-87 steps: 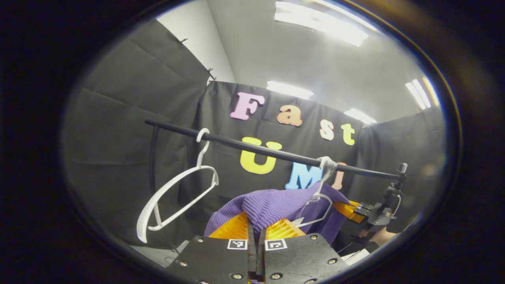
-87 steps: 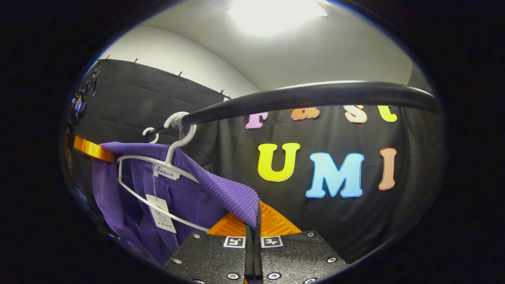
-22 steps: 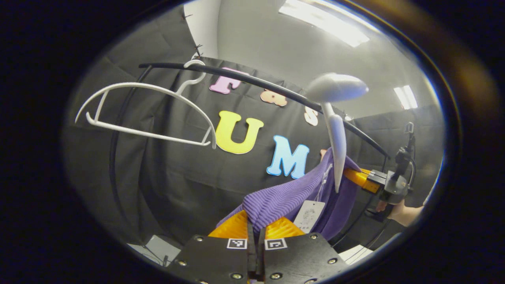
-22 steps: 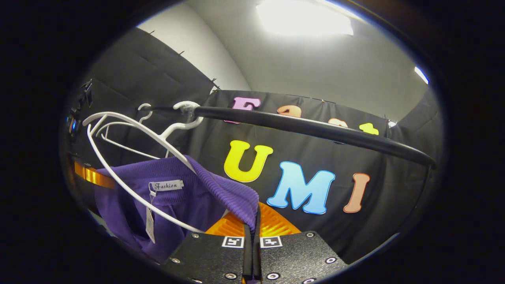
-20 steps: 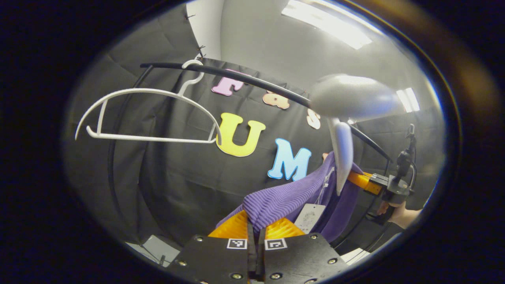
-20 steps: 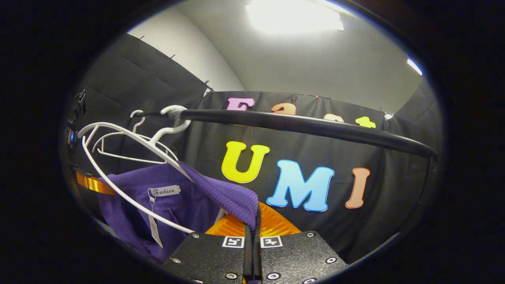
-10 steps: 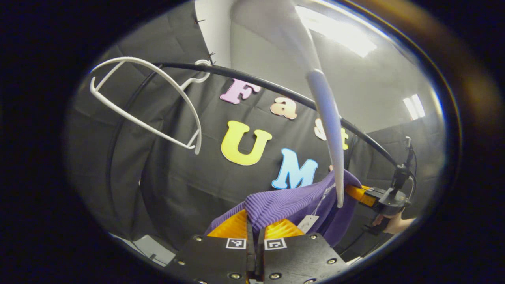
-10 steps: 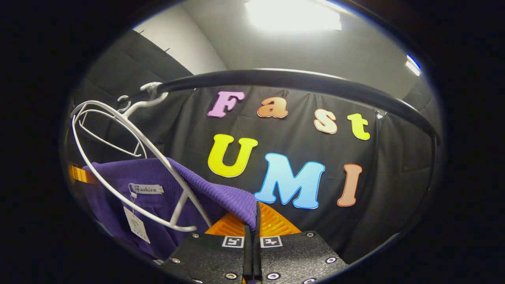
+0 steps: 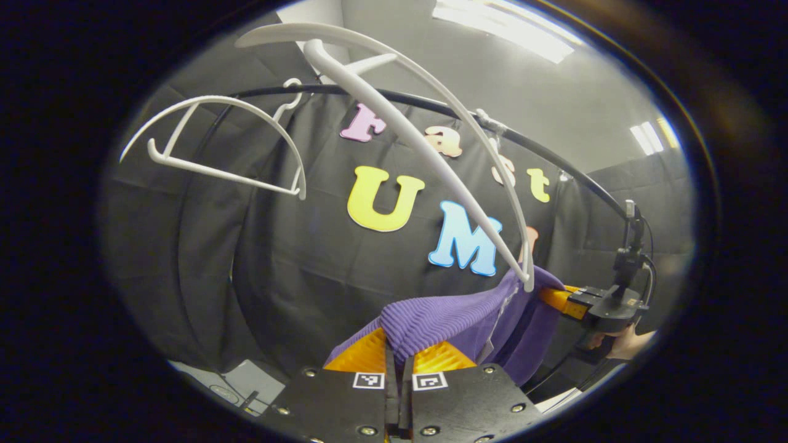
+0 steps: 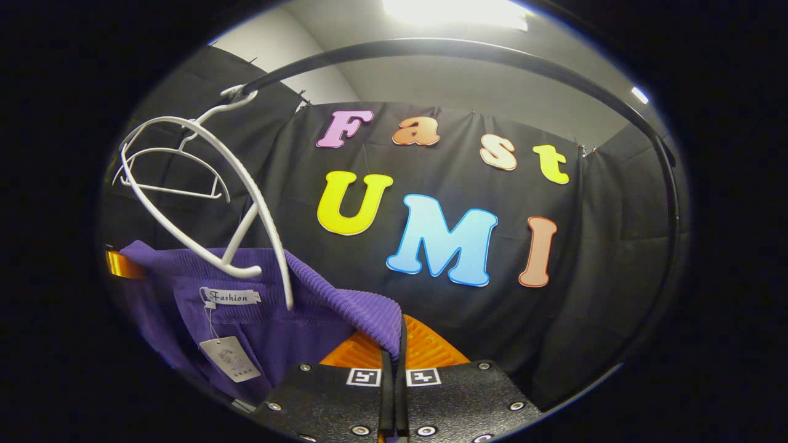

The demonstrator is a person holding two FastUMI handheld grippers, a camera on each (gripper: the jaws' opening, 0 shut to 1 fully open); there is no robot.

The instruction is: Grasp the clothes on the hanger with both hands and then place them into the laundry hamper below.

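1. The purple garment (image 9: 455,314) is off the near white hanger (image 9: 425,141). Half a second ago one hanger arm ran down in front of its collar; now only the arm's tip touches the top edge of the cloth.
2. In the right gripper view the garment (image 10: 277,314) hangs lower against the black rail (image 10: 468,52) than it did a second ago, and the rail now arches high across the top.
3. The near hanger (image 10: 246,203) has swung up and tilts, its hook on the rail, with its lower end just in front of the collar label (image 10: 234,297).
4. The left tool (image 9: 399,354) stays clenched on a ribbed fold of the garment, both fingers pressing it.
5. The right tool (image 10: 394,352) also stays clenched on the ribbed edge of the garment. In the left gripper view it appears farther off as the right tool (image 9: 557,298), gripping the far end of the cloth under the rail (image 9: 554,163), with a hand (image 9: 622,344) behind it.
6. A second, bare hanger (image 9: 221,147) hangs farther along the rail, well apart from the garment.
7. The garment's lower part is cut off at the view's edge. A paper tag (image 10: 225,358) dangles below the label; its print is too small to make out.
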